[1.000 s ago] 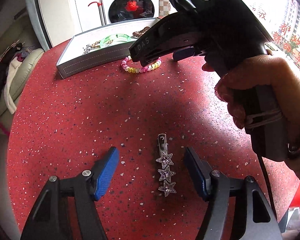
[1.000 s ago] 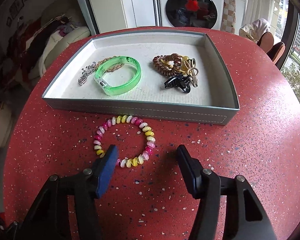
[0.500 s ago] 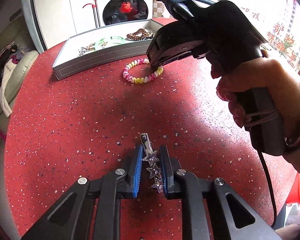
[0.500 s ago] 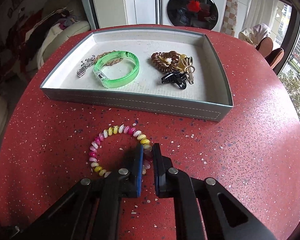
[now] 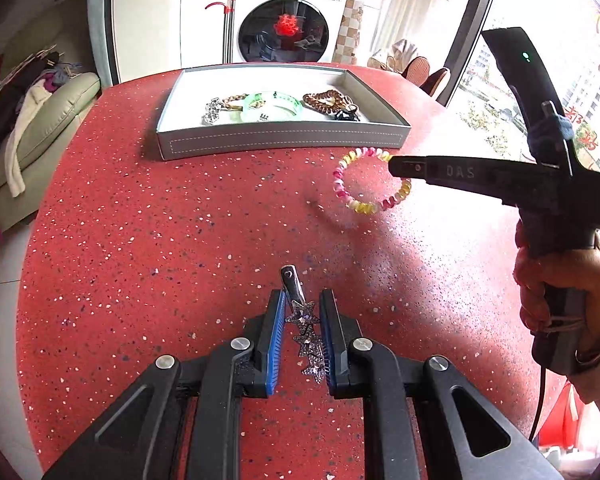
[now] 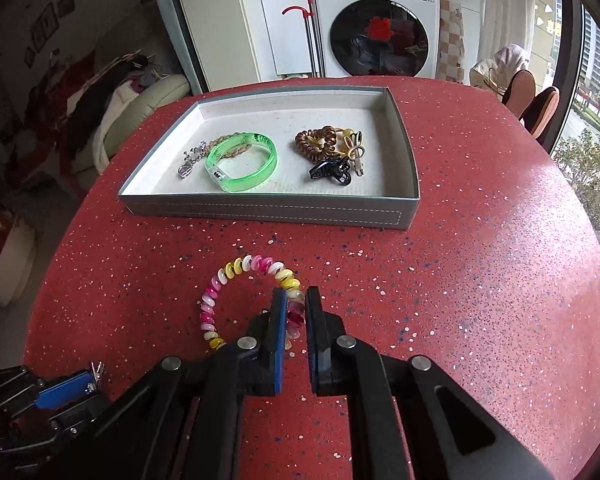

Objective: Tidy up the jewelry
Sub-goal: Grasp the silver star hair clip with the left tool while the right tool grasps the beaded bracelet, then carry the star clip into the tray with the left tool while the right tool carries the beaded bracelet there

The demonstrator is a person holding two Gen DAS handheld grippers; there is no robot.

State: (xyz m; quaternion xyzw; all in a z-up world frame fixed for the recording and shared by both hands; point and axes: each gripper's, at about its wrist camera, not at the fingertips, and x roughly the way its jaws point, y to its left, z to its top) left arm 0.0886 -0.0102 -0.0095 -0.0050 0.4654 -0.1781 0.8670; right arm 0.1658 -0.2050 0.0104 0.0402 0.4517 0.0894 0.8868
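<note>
My left gripper (image 5: 303,314) is shut on a silver hair clip with three stars (image 5: 305,330) and holds it above the red table; the clip's plain end sticks out forward. My right gripper (image 6: 296,306) is shut on a pink, yellow and white beaded bracelet (image 6: 224,280), lifted off the table; it also shows hanging in the left wrist view (image 5: 356,200). The grey jewelry tray (image 6: 268,210) stands ahead, holding a green bangle (image 6: 242,160), a silver chain, a brown coil tie (image 6: 314,142) and a black claw clip (image 6: 330,170).
The round red speckled table (image 6: 480,280) drops off on all sides. A washing machine (image 6: 374,24) stands behind the tray, a sofa with clothes (image 5: 28,120) to the left, chairs (image 6: 534,100) at the right. The left gripper (image 6: 66,390) shows low left in the right wrist view.
Both grippers went from open to shut, the left on the star clip, the right on the beaded bracelet. Both have since lifted their items off the table.
</note>
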